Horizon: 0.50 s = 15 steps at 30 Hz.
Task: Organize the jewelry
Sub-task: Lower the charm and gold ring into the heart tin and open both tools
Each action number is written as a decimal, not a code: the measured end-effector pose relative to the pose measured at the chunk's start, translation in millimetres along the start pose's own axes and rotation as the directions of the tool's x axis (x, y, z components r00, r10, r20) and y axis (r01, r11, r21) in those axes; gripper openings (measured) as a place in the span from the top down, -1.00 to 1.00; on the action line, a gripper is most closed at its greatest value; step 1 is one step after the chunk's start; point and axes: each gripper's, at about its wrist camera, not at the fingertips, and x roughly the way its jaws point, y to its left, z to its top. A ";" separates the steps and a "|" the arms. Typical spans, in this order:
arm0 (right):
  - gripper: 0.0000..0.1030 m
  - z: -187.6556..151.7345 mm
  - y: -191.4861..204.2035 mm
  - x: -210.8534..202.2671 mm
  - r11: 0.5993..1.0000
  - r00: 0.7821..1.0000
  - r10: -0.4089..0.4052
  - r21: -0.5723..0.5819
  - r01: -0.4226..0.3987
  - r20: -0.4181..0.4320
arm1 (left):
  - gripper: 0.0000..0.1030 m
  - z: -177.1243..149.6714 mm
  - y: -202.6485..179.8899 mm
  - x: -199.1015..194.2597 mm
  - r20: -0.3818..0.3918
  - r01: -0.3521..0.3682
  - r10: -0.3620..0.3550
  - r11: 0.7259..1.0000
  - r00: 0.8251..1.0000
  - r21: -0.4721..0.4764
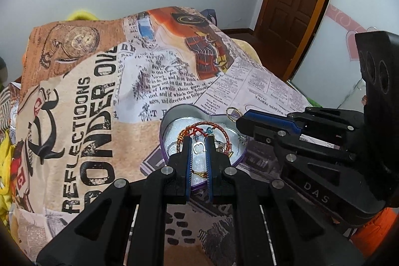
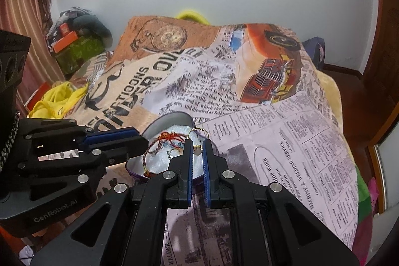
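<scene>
We take the heart-shaped tin (image 1: 166,119) as our landmark; it lies open on the newsprint blanket (image 1: 82,101).

Our left gripper (image 1: 199,141) reaches over the tin's near edge, angled downward, its fingers (image 1: 186,158) pointing along the tin's interior. The jaws stand narrowly apart with a small silver tab-like piece (image 1: 198,147) between them; we cannot tell whether they pinch it or merely frame it.

Inside the tin, a red-and-orange braided bracelet (image 1: 212,127) curves across the white lining, its long axis running roughly side to side just beyond the left fingertips.

Our right gripper (image 2: 197,150) comes in over the tin's right side, also tilted downward, jaws closed on a gold hoop earring (image 2: 198,133). The hoop stands upright above the fingertips, over the tin's rim (image 2: 172,116).
</scene>
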 end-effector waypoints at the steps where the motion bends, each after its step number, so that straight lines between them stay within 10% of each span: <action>1: 0.87 -0.7 -0.1 1.3 1.000 1.000 0.001 -0.001 -0.001 -0.006 | 0.84 0.0 0.4 2.0 -0.004 0.003 -0.003 1.000 1.000 0.000; 15: 0.82 -2.5 2.0 7.3 1.000 0.997 0.018 -0.012 -0.019 -0.078 | 0.83 -2.3 -2.6 3.7 -0.034 0.013 -0.013 1.000 0.999 0.002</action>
